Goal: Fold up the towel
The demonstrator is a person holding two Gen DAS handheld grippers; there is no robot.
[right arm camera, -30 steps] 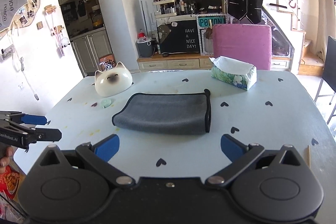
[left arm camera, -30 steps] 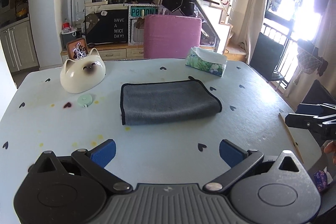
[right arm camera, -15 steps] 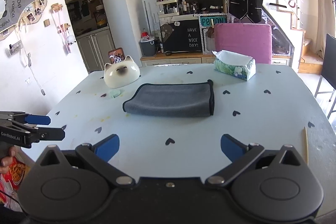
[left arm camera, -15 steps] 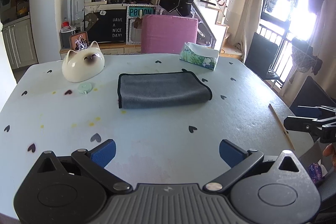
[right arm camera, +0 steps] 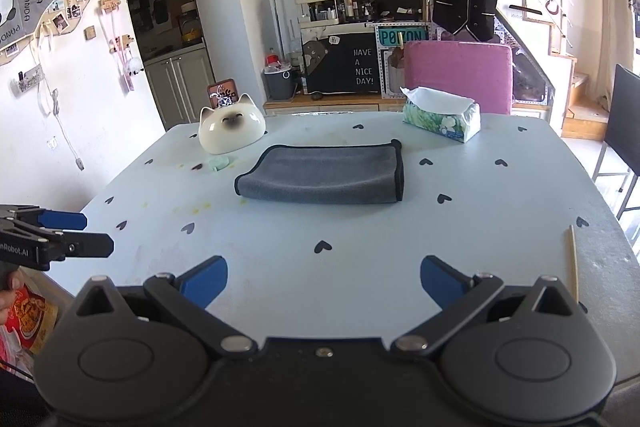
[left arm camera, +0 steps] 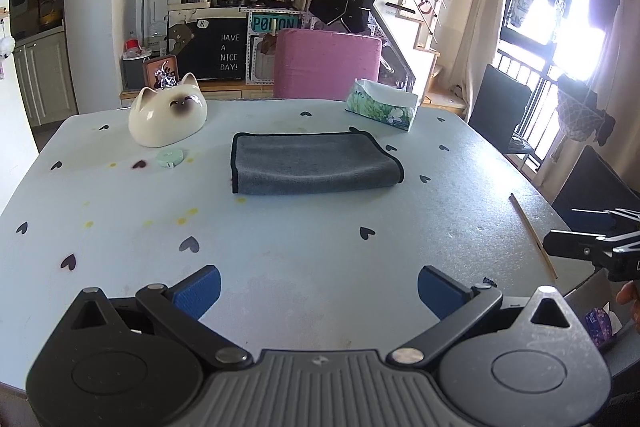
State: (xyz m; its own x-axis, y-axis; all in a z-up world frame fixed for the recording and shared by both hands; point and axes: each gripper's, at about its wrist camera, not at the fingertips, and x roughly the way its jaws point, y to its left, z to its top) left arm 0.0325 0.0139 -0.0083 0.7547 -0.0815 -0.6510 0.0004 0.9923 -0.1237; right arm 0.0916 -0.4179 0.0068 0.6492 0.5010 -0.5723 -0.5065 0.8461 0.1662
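Since both grippers have pulled back toward the near table edge over the last second, the towel [left arm camera: 314,163] now sits smaller and further up, centre frame in both views, well apart from either tool. It lies folded flat on the table [left arm camera: 304,251], black-trimmed edge at left in the left view, at right in the right view; looks like the fold is done or nearly so, retreat reads as wrap-up. Left gripper [left arm camera: 318,285] jaws wide open, holding nothing. Right gripper [right arm camera: 324,277] same, wide open and empty. Around: cat-shaped bowl [left arm camera: 168,117] upper left of towel, small green disc [left arm camera: 170,159] just below it, tissue box [left arm camera: 382,105] upper right, thin wooden stick [left arm camera: 532,235] at right table edge, pink chair [left arm camera: 326,63] behind. Nothing between grippers and towel; only the stick lies near the right gripper's path.
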